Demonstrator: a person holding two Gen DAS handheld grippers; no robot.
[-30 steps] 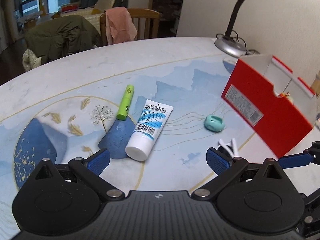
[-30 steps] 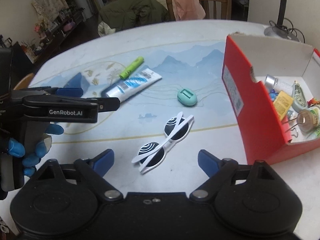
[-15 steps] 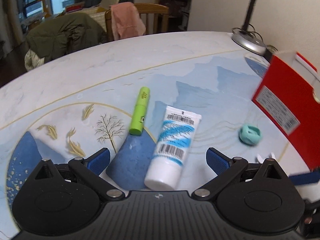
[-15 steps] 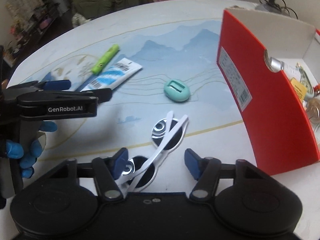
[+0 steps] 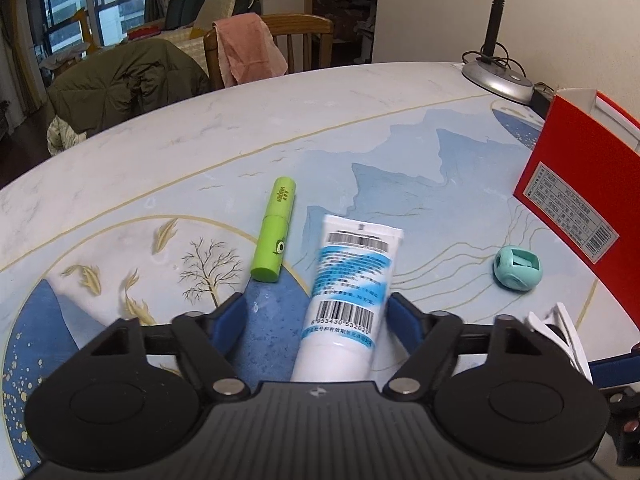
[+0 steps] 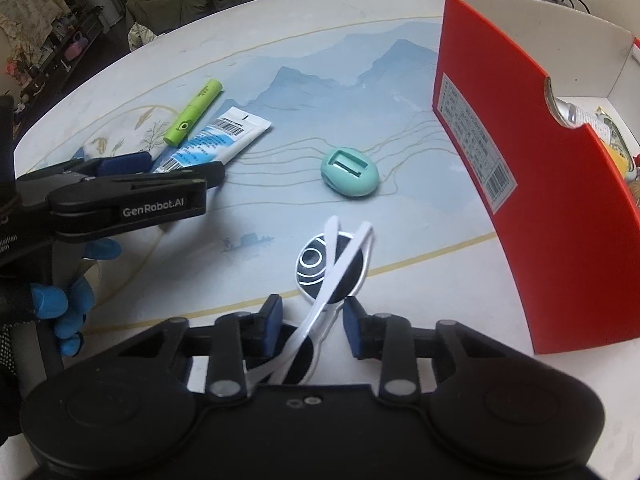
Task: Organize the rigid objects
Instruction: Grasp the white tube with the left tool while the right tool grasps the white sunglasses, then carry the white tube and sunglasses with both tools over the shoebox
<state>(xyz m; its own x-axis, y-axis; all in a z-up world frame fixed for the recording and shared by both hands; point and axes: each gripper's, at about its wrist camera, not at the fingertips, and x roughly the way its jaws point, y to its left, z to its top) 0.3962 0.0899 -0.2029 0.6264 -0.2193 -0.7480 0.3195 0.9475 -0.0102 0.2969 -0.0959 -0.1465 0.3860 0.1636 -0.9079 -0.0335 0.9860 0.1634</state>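
A white and blue tube (image 5: 348, 276) lies on the table between the fingers of my left gripper (image 5: 316, 316). Its jaws are closing; the right pad is at the tube's edge and the left pad still stands off it. Seen from the right wrist, the left gripper (image 6: 176, 166) hovers over the tube (image 6: 224, 140). White sunglasses (image 6: 320, 264) with dark patterned lenses lie folded between the pads of my right gripper (image 6: 312, 320). Its jaws are closing too, with a small gap on each side. A lime green stick (image 5: 276, 232) lies just left of the tube.
A teal oval object (image 6: 350, 172) lies between the tube and the open red box (image 6: 500, 140), which holds several small items. A desk lamp (image 5: 496, 76) stands at the far right, behind the box. Chairs draped with clothes stand beyond the table's far edge.
Both grippers have come down and forward over their objects. The left jaws have narrowed around the tube, and the right jaws have narrowed around the sunglasses.
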